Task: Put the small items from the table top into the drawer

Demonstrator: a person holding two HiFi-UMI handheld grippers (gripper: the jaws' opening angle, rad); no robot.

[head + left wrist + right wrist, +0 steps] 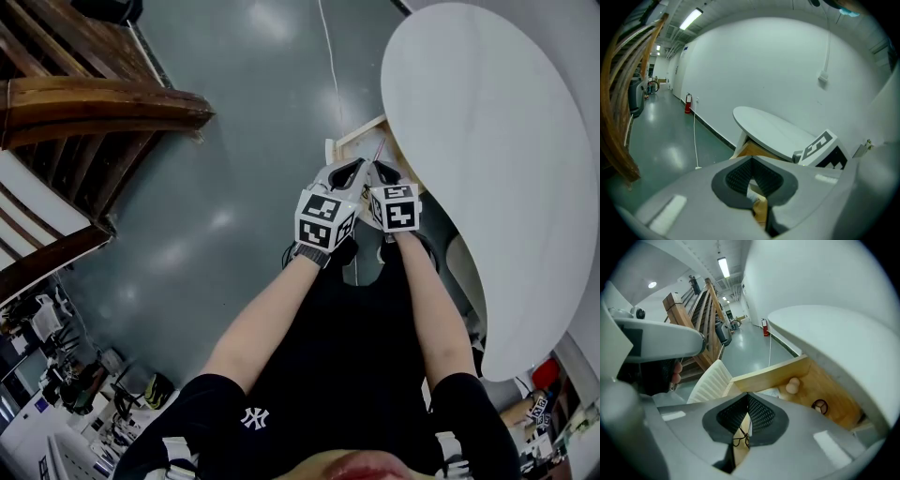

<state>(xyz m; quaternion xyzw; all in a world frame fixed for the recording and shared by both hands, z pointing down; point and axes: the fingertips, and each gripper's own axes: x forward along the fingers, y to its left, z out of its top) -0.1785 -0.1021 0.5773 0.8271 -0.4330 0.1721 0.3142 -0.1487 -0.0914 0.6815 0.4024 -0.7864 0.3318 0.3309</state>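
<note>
The white oval table (497, 159) fills the right of the head view, with an open wooden drawer (361, 139) under its near edge. Both grippers hang side by side over the drawer: left gripper (352, 171), right gripper (382, 172). In the left gripper view, the left gripper (751, 161) is shut; a small pale thing (753, 197) shows in the gap behind its tips, held or not I cannot tell. The right gripper (747, 397) is shut too, with a thin dark cord (740, 439) looping behind its pads. The drawer (825, 390) holds a round wooden piece (793, 385) and a dark ring (819, 405).
Wooden stair rails (94, 112) stand at the left over a grey floor (244, 94). A white cable (328, 56) runs along the floor. A white ribbed chair back (712, 380) stands beside the drawer. A red fire extinguisher (687, 103) stands by the far wall.
</note>
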